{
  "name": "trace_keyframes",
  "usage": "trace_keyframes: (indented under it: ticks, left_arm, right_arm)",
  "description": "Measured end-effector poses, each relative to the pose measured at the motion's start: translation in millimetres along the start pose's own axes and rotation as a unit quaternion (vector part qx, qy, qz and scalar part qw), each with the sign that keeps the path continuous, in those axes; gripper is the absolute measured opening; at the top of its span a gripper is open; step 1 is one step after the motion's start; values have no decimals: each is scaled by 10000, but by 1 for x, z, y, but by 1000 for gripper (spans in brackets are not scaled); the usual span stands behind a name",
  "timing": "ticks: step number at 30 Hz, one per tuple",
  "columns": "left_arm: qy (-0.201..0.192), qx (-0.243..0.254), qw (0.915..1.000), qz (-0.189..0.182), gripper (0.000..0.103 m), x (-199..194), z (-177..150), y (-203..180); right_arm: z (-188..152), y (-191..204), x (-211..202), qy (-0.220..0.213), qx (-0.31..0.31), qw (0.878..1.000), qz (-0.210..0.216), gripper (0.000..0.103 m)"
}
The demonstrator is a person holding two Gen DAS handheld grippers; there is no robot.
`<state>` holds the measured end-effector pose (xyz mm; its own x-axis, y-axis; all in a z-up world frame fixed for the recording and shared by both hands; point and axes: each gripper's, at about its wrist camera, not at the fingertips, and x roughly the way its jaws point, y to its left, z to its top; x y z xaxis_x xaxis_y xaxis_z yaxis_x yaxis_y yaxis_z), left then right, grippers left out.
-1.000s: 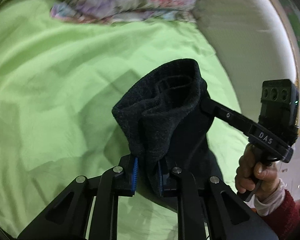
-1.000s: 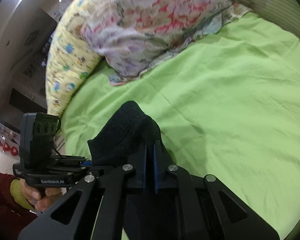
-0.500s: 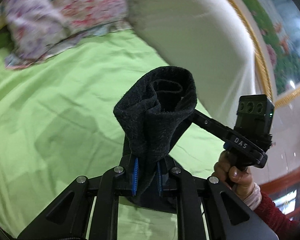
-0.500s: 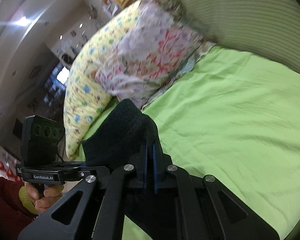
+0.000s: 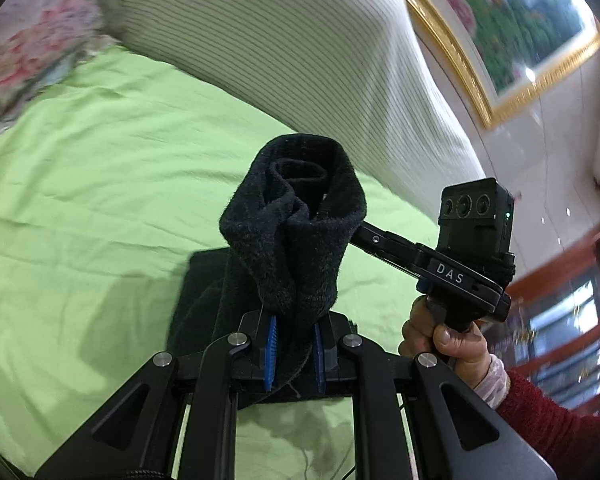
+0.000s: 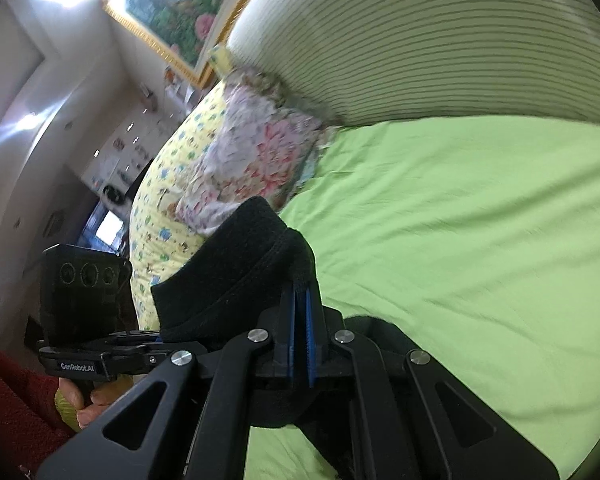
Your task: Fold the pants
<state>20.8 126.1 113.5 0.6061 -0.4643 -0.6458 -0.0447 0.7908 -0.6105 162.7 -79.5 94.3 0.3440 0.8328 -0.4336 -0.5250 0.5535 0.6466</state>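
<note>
One pair of pants, two grippers, three pillows

I count one black pants (image 5: pixel 296 240), two grippers (image 5: pixel 294 354) (image 6: pixel 300 336), one green sheet (image 6: pixel 460 240), one framed painting (image 6: pixel 172 12), three pillows: striped (image 6: pixel 420 48), floral (image 6: pixel 252 160), yellow (image 6: pixel 164 200).

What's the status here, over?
Left gripper shut on pants. Right gripper shut on same pants, held up over green sheet. Pillows beyond, nothing in the way.

black pants (image 5: pixel 292 240), green sheet (image 5: pixel 100 168), floral pillow (image 6: pixel 252 160)
</note>
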Motion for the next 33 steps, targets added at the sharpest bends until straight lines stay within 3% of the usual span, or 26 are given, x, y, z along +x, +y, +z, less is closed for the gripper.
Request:
trace_keyframes:
  ticks: [14, 20, 29, 33]
  left_arm:
    - [741, 1064, 9913, 245, 14, 85, -36, -69]
    - [942, 1662, 9804, 474, 14, 119, -57, -93]
    - [1247, 2221, 9659, 460, 19, 160, -73, -122]
    - [1433, 2409, 9590, 410, 29, 172, -79, -123]
  right_arm:
    - [-64, -58, -54, -408, 845, 9946, -455, 5]
    - [-88, -77, -62, -471, 1150, 9902, -640, 5]
    - [-112, -93, -75, -528, 1465, 9828, -989, 8]
    - [-118, -93, -85, -646, 1622, 9770, -1221, 9]
